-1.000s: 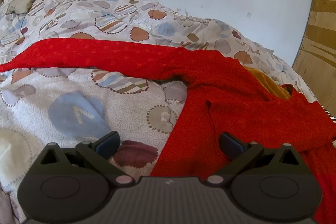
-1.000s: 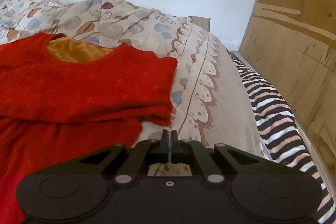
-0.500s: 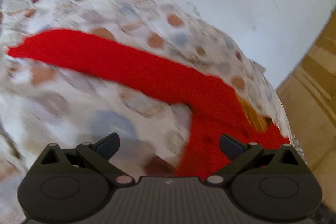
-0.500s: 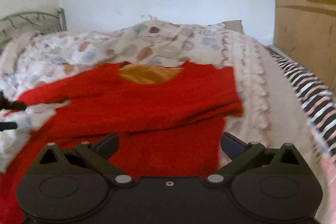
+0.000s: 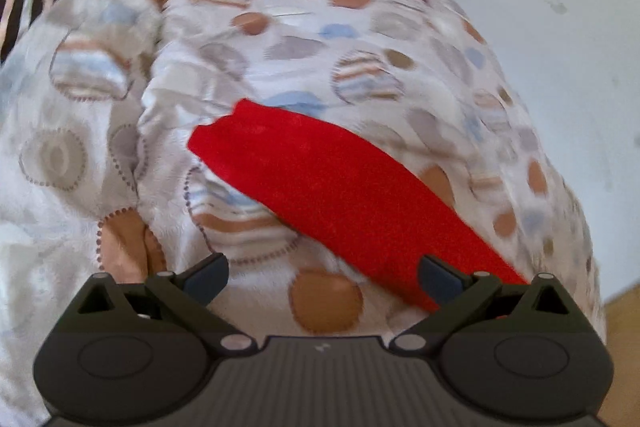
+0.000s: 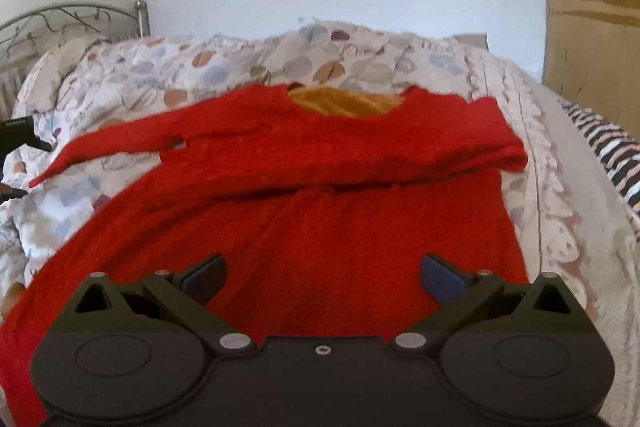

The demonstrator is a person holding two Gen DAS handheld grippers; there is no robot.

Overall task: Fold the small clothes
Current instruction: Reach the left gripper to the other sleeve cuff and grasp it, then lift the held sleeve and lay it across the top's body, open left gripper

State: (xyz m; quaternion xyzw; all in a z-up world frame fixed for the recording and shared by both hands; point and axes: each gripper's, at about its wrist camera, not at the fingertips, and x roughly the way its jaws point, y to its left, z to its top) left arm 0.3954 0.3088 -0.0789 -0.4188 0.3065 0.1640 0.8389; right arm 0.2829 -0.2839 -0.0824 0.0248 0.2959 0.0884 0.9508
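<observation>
The red sweater (image 6: 320, 211) lies flat on the patterned quilt (image 6: 240, 63), neckline toward the far wall, its long axis running away from the right gripper (image 6: 322, 277), with 1 sleeve (image 5: 336, 195) stretched out to the left (cuff end farthest out). Its right side looks folded in, though blur makes that uncertain, and its hem is cut off below. Both the right gripper and the left gripper (image 5: 322, 277) are spread wide, holding nothing.
</observation>
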